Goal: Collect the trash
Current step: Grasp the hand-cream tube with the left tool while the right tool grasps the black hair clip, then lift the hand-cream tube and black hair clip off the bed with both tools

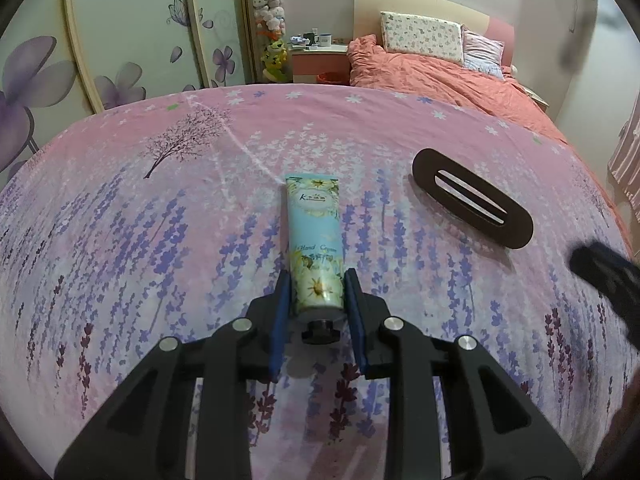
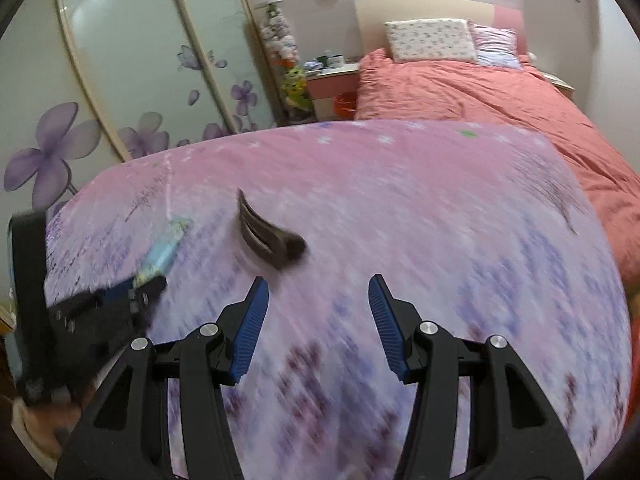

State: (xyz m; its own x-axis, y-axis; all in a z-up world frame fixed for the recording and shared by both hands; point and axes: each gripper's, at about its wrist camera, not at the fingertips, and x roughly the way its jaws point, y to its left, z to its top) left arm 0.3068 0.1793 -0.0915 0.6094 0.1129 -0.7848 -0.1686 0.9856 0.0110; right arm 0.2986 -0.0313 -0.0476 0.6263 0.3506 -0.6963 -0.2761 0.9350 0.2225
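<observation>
A light blue hand cream tube [image 1: 316, 240] lies on the pink flowered cloth [image 1: 160, 208], black cap toward me. My left gripper [image 1: 316, 280] has its blue pads on both sides of the tube's cap end and is shut on it. A dark brown oval hair clip [image 1: 474, 198] lies to the right of the tube. In the blurred right wrist view, my right gripper [image 2: 316, 292] is open and empty above the cloth [image 2: 420, 200], with the hair clip [image 2: 266, 236] just beyond its left finger. The tube [image 2: 162, 254] and left gripper [image 2: 132, 292] show at the left.
A bed with a coral quilt [image 1: 440, 72] and pillows [image 1: 422, 36] stands behind the cloth. A pink nightstand [image 1: 318, 60] with mugs and a column of plush toys [image 1: 272, 24] stand at the back. Flower-printed wardrobe doors [image 1: 120, 40] fill the left.
</observation>
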